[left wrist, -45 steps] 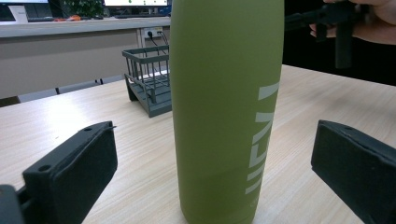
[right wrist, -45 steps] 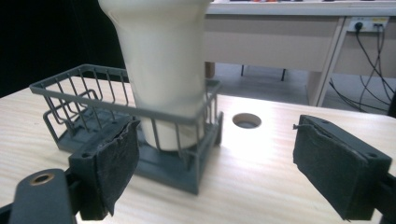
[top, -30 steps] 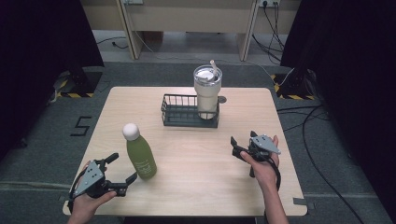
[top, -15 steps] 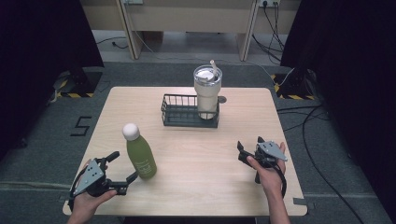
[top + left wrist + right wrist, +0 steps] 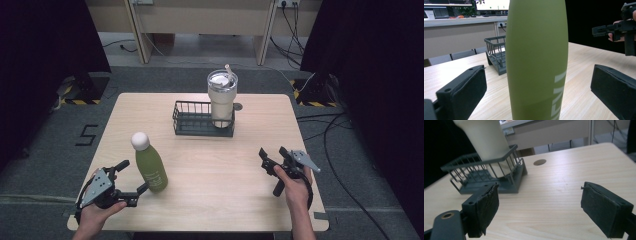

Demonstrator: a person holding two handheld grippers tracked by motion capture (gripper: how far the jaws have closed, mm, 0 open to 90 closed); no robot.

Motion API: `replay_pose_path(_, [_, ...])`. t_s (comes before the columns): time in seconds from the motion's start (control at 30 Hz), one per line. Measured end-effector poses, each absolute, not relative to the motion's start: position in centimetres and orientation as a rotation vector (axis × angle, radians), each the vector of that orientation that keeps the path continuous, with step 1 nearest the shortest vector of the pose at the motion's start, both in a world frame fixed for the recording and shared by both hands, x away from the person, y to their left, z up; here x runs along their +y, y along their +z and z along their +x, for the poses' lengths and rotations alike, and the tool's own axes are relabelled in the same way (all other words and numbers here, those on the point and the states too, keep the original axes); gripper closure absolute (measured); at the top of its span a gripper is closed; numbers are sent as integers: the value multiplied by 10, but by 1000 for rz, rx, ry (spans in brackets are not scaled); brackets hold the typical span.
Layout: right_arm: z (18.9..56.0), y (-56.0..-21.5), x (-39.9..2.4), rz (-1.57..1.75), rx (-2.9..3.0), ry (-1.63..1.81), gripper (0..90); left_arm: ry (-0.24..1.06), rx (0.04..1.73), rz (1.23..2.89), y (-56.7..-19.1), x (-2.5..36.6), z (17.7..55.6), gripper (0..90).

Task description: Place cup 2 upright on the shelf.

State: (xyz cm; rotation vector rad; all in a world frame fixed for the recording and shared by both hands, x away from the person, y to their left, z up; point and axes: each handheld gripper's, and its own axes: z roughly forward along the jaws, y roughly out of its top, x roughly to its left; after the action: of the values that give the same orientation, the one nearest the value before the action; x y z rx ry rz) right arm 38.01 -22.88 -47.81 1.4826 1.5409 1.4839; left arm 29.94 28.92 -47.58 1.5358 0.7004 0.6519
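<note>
Over on the left, the left claw (image 5: 131, 176) sits low at the worktop's (image 5: 260, 200) near corner, jaws spread wide either side of the green bottle (image 5: 151, 167), which stands upright with its white cap (image 5: 140, 140) on; neither pad touches it. Moving across, the dark wire basket (image 5: 192, 120) sits toward the far edge, a cream tumbler (image 5: 221, 100) standing in its right end. And on the right, the right claw (image 5: 272, 154) hovers near the edge, jaws apart, gripping nothing.
</note>
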Motion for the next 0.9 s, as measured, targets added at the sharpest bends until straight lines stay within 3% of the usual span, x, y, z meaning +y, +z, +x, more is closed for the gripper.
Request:
replay_pose_path(0.2, [376, -471, -236, 1555, 1518, 1506, 147, 634, 681, 1538, -477, 283, 303, 0])
replay_pose_path(0.9, [371, -469, -227, 1287, 1553, 1208, 209, 658, 671, 1573, -477, 261, 326, 24])
